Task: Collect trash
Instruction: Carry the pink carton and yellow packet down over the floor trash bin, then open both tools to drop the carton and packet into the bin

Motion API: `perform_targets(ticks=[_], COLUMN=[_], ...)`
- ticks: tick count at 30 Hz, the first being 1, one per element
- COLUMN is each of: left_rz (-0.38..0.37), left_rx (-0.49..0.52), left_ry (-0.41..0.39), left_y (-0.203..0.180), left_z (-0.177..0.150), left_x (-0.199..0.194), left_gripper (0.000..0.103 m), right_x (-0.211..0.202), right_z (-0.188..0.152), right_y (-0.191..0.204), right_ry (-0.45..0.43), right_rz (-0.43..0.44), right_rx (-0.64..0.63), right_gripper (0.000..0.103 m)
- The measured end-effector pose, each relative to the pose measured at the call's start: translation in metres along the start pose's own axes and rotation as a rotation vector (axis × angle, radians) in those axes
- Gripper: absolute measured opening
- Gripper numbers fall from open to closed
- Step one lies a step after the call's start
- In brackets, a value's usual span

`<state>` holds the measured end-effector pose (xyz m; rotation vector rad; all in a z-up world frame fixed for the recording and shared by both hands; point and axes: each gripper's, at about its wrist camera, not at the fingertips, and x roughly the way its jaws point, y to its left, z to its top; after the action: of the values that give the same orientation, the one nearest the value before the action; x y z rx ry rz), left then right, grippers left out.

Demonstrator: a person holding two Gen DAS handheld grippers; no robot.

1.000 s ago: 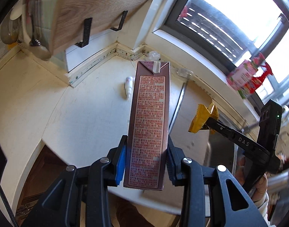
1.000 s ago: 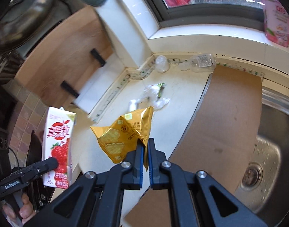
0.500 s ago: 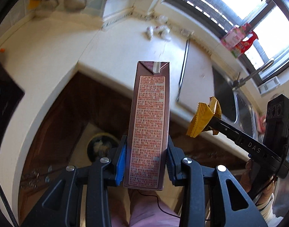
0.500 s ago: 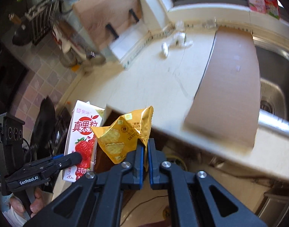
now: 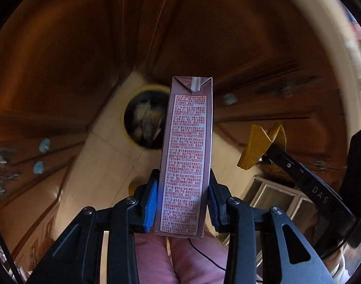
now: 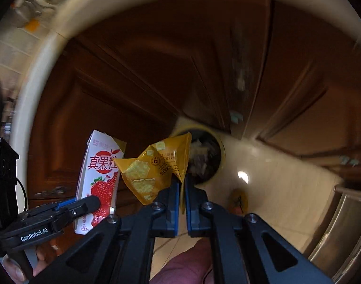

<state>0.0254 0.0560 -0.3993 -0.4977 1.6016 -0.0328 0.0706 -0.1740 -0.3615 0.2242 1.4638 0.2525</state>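
Your left gripper (image 5: 182, 203) still clamps the milk carton (image 5: 186, 156) between its pads, and your right gripper (image 6: 182, 189), pinched almost fully closed, still nips the yellow cracker wrapper (image 6: 154, 165). Both have dropped from counter height to the wooden cabinets (image 5: 74, 47); the trash bin (image 5: 145, 120) now lies on the floor just beyond the carton's tip.

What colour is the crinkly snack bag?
Yellow snack bag, with cracker pictures; clearest in the right wrist view.
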Motion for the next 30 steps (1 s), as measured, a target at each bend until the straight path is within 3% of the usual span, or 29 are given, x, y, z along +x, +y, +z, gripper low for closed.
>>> perform_targets(ticks=[7,12,15,16,30], left_rz=[0.065,0.101,0.123,0.131,0.221], left_rx=[-0.032,-0.033,-0.048,-0.056,-0.093], left_ry=[0.081,0.101,0.093,0.081,0.032], left_y=[0.022,0.018,0.023,0.025,0.074], left_z=[0.028,0.055,0.066,0.067,0.043], left_x=[0.101,0.137,0.143,0.143,0.119], left_gripper=[0.035,0.039,0.061,0.064,0.065], right_x=[0.096,0.134,0.147,0.152,0.179], right_z=[0.002,0.011,0.016,0.018,0.040], right_y=[-0.023,-0.028,-0.028,-0.028,0.001], right_ry=[0.095,0.135,0.149,0.158,0.204], right_rz=[-0.064,-0.100,-0.115,-0.118,-0.137], right_rx=[0.022,0.001,-0.018,-0.021,-0.068], right_gripper=[0.004,0.004,0.004,0.004,0.011])
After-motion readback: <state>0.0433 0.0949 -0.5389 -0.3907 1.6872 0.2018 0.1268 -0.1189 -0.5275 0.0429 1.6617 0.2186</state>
